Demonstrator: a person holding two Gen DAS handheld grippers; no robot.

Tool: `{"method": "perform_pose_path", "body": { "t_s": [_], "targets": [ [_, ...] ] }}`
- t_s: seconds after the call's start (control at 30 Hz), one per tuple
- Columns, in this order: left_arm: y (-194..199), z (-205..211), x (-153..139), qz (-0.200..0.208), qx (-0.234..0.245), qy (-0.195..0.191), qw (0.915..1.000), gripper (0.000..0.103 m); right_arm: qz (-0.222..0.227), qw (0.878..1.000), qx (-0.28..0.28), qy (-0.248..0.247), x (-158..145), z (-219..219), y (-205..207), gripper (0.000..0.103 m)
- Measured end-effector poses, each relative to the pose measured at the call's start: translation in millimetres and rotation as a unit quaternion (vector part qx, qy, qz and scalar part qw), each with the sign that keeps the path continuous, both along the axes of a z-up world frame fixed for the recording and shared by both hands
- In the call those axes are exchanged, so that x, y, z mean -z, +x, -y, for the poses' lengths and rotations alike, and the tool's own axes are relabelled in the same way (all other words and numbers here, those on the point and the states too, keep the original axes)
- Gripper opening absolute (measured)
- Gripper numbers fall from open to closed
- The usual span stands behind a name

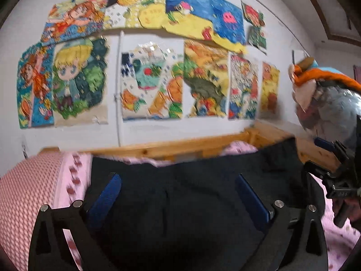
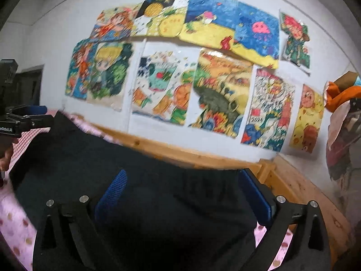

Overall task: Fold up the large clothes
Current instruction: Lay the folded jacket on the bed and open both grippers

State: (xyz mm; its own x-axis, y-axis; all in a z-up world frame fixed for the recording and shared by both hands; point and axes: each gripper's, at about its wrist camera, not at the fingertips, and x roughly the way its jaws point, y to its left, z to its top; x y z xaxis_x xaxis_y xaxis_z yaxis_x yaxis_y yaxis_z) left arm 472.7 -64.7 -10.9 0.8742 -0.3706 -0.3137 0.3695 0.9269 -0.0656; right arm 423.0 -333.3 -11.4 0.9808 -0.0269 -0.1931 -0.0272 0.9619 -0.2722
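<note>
Left gripper point(image 1: 178, 183): jaws spread wide, nothing pinched | Right gripper point(image 2: 182, 180): jaws spread wide, nothing pinched | Dark garment point(image 1: 191, 176): laid flat beneath and ahead of both, apparently released for folding | Pink bedsheet point(image 1: 338, 232): seen beside it

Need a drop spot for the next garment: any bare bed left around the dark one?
Bare pink sheet lies left of the dark garment, and a smaller strip at its right, under the right tongs. The far edge is crowded: garment against the wooden rail; pink pillow fills the left corner.
</note>
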Motion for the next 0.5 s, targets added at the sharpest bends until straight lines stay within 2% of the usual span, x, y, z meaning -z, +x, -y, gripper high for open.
{"method": "perform_pose_path", "body": {
  "t_s": [0.13,0.23,0.43,0.5],
  "targets": [
    [-8.4,9.7,30.6,-0.03,0.029,0.012,0.9991,0.102,-0.06,0.998,-0.028,0.006,32.7,3.5,1.9,0.098],
    [-7.8,21.6,50.7,-0.041,0.048,0.037,0.9973,0.102,-0.091,0.995,-0.044,0.009,55.3,3.6,10.0,0.098],
    [17.7,45.8,70.5,-0.036,0.021,0.091,0.995,0.103,-0.113,0.993,-0.039,0.013,74.2,-3.8,46.8,0.098],
    [29.2,50.3,69.2,-0.031,0.015,0.094,0.995,0.103,-0.118,0.993,-0.028,0.011,73.7,-7.9,64.0,0.101]
  ]
}}
